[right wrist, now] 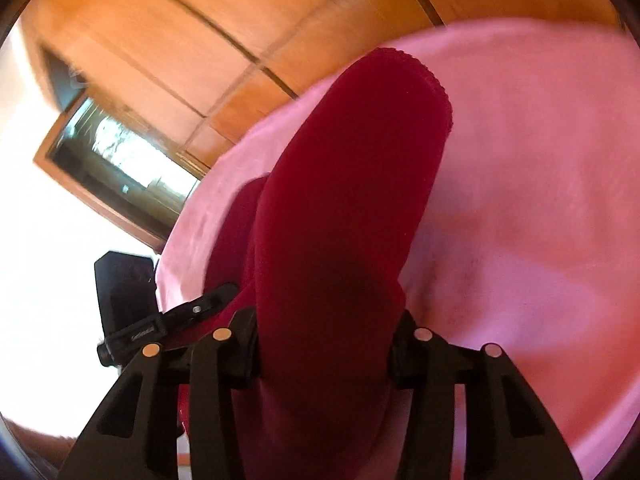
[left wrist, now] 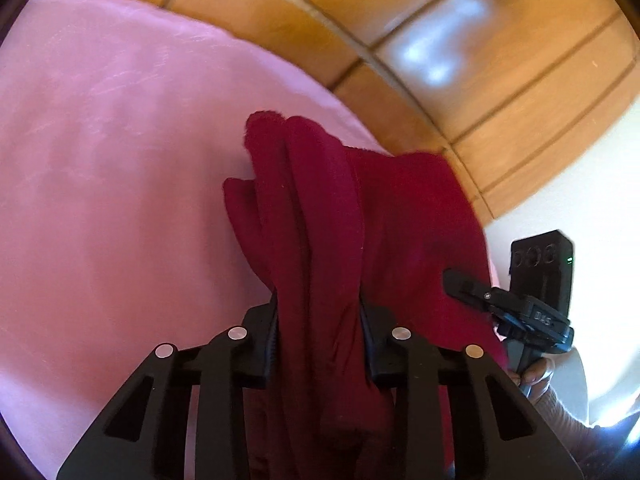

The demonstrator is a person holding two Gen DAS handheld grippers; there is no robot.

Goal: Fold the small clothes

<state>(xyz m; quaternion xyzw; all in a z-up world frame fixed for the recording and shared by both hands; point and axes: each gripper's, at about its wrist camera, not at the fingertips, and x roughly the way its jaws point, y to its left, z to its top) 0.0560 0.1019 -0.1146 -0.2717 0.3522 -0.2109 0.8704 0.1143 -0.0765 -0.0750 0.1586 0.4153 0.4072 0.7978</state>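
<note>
A dark red small garment [left wrist: 340,216] hangs bunched in folds over a pink cloth surface [left wrist: 112,184]. My left gripper [left wrist: 320,332] is shut on one part of it. My right gripper [right wrist: 324,340] is shut on another part of the same red garment [right wrist: 352,184], which drapes forward over the pink surface [right wrist: 540,208]. The right gripper [left wrist: 516,312] shows at the right of the left wrist view, and the left gripper [right wrist: 168,320] shows at the left of the right wrist view. The fingertips of both are hidden by fabric.
Wooden panelled cabinets [left wrist: 460,80] stand beyond the pink surface's far edge. A framed glass opening [right wrist: 116,160] and a bright white wall [right wrist: 48,264] lie to the left in the right wrist view. A hand [left wrist: 540,376] holds the right gripper.
</note>
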